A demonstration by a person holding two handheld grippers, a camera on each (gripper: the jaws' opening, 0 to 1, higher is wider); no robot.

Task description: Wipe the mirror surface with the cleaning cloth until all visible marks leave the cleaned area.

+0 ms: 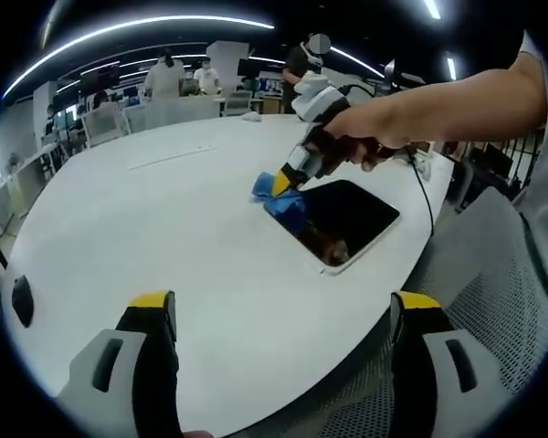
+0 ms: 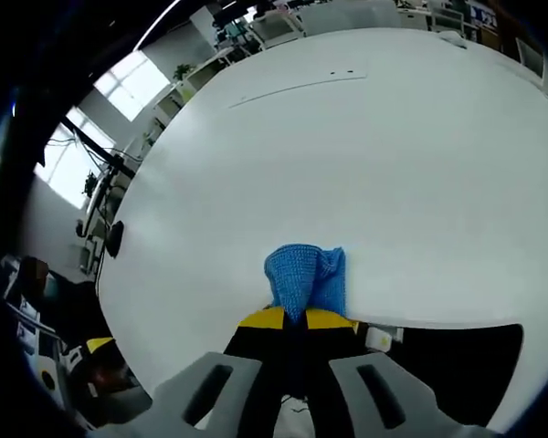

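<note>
The mirror (image 1: 352, 217) is a dark rectangle in a white frame, lying flat near the white table's (image 1: 164, 228) edge. A blue cleaning cloth (image 1: 276, 197) rests bunched at its far corner, partly on the glass. A hand holds my right gripper (image 1: 281, 183) down on the cloth. In the right gripper view that gripper (image 2: 297, 316) is shut on the blue cloth (image 2: 304, 276), and the mirror (image 2: 461, 365) shows dark at the lower right. My left gripper (image 1: 283, 308) hangs open above the table's near edge, well short of the mirror, with nothing between its jaws.
A small black object (image 1: 21, 299) sits at the table's left edge. A thin cable (image 1: 423, 187) runs beside the mirror. A grey mesh chair (image 1: 493, 292) stands close at the right. Several people and chairs are beyond the far side of the table.
</note>
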